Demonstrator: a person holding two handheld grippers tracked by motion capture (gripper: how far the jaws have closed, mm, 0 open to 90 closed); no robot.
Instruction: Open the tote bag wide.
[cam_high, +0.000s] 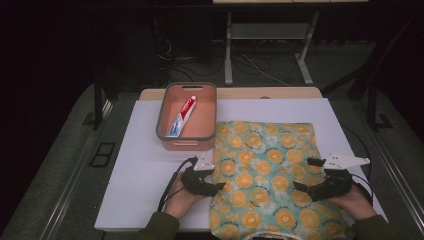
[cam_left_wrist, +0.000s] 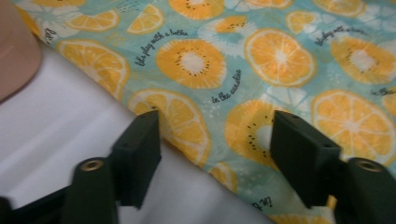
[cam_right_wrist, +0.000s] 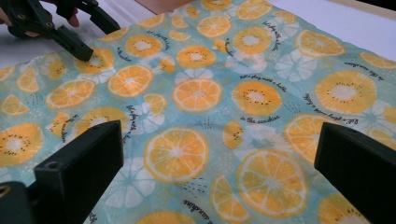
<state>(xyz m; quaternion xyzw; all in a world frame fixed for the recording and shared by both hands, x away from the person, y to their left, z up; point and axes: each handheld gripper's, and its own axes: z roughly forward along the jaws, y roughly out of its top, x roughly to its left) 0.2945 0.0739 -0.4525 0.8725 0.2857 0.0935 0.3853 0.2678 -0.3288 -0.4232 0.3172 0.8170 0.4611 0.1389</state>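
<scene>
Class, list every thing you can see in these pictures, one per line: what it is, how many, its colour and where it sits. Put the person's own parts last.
Fabric bag printed with orange slices: one, teal and orange, flat on the near right of the board, its near edge hanging over the front.
Plastic rectangular basket: one, salmon pink with a grey rim, on the board behind the left claw, touching the bag's far left corner.
Toothpaste tube: one, white, red and blue, lying inside the basket.
White board: one, covering the tabletop.
Left claw: one, black, open, over the bag's left edge.
Right claw: one, black, open, over the bag's right side.
Hands: two, holding the claws, at the near edge.
</scene>
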